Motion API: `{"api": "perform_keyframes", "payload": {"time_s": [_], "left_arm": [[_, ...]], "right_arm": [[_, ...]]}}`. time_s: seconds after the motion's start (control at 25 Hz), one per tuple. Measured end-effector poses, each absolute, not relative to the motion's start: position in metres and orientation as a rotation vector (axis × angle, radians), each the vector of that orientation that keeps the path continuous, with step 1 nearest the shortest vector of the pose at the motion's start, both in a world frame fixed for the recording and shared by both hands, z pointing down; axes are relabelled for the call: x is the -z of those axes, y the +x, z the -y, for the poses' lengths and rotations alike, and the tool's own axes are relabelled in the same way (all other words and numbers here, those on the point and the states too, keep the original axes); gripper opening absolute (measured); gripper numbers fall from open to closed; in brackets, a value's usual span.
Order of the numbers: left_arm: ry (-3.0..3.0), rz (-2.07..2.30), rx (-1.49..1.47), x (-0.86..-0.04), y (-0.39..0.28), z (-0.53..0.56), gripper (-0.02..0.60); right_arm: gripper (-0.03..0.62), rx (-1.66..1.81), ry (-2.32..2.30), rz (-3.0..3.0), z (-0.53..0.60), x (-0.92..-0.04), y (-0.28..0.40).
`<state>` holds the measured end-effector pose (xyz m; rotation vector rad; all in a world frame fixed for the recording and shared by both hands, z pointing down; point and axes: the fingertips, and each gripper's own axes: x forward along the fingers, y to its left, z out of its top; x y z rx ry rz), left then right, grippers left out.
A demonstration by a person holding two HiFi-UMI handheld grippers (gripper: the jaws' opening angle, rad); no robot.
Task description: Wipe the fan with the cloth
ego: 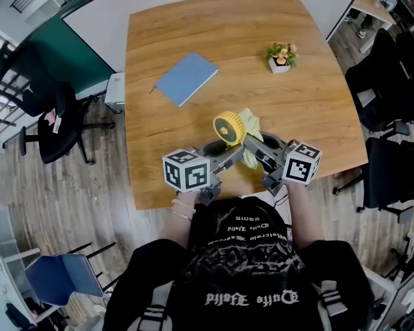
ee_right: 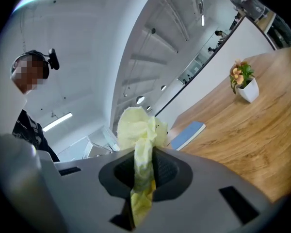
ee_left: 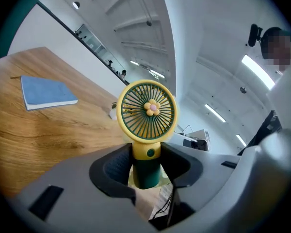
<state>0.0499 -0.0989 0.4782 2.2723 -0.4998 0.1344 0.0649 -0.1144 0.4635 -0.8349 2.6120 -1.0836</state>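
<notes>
Little yellow fan [ee_left: 146, 111] with dark green grille and a flower hub, left gripper [ee_left: 146, 161] clamped on its handle; right gripper [ee_right: 143, 166] pinches a crumpled pale-yellow cloth [ee_right: 138, 127].

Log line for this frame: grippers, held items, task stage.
left gripper: shut on fan handle | right gripper: shut on cloth | cloth beside fan head, contact unclear | both held above table

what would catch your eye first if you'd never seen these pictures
The yellow-and-green handheld fan stands out, gripped by its handle in the left gripper over the near part of the wooden table. Beside it the right gripper pinches a pale yellow cloth that bunches above its jaws. Farther back lie a blue notebook and a small potted plant.
</notes>
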Motion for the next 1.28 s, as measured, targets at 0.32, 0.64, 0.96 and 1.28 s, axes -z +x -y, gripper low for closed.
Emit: {"api": "perform_keyframes", "payload": {"time_s": [0.32, 0.64, 0.96, 1.28], "left_arm": [[2.251, 0.617, 0.085, -0.456, 0.037, 0.123, 0.196], [2.185, 0.583, 0.347, -0.428, 0.016, 0.134, 0.195], [2.237, 0.450, 0.316, -0.422, 0.034, 0.119, 0.195], [2.346, 0.446, 0.041, -0.450, 0.049, 0.103, 0.195]], "right_arm": [[0.046, 1.028, -0.879, -2.677, 0.101, -0.457, 0.075], [0.046, 1.070, -0.756, -2.919, 0.084, -0.471, 0.042], [0.046, 1.093, -0.790, -3.052, 0.084, -0.493, 0.031], [0.044, 1.113, -0.859, -2.868, 0.108, -0.467, 0.060]]}}
